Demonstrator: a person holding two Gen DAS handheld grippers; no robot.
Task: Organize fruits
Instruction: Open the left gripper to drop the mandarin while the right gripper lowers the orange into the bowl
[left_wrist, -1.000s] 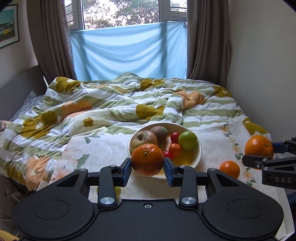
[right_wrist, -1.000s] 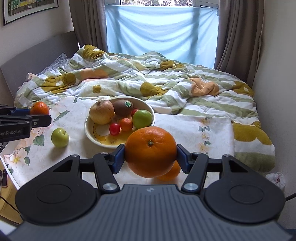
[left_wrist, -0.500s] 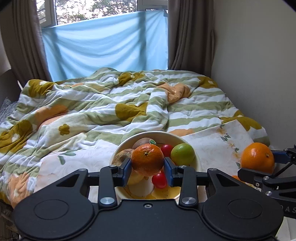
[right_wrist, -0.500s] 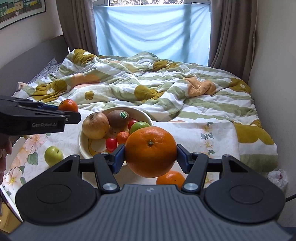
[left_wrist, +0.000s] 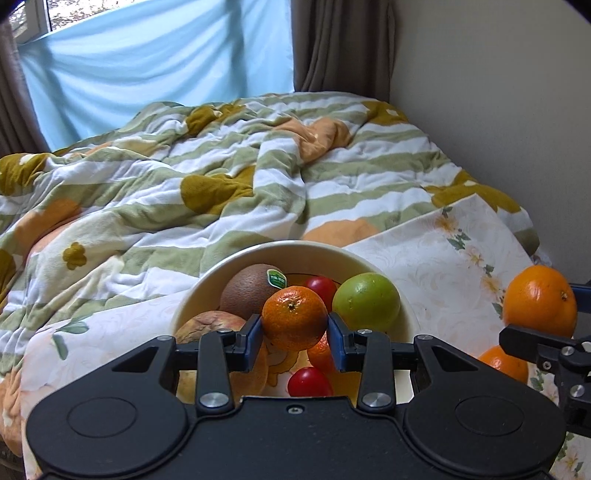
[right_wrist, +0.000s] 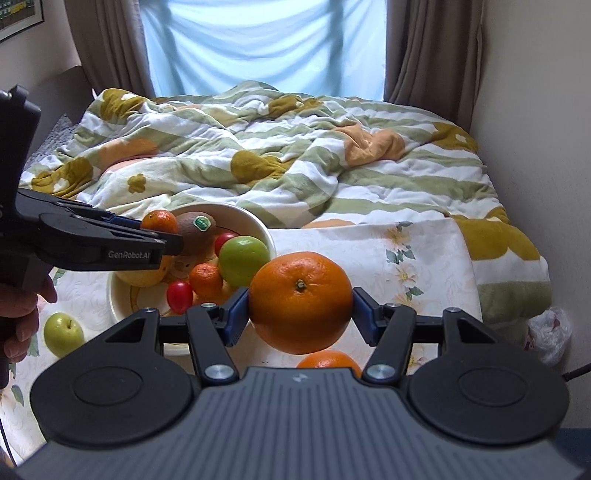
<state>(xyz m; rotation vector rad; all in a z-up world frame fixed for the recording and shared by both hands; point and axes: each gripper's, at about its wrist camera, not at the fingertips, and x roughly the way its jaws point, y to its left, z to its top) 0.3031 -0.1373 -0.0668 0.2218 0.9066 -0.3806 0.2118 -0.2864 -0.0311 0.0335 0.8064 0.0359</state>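
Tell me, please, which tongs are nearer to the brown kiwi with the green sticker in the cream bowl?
Left. The left tongs hold a small orange over the bowl, beside the kiwi; the right tongs hold a large orange outside the rim.

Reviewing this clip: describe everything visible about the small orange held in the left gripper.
The small orange is round with a glossy, dimpled peel and a small dark stem scar on top. It looks whole and unpeeled. The left gripper is shut on it, one blue pad pressing on each side. It hangs above the cream bowl, in front of the kiwi and beside the green apple; whether it touches the fruit beneath cannot be told. The right view shows it over the bowl's far-left part.
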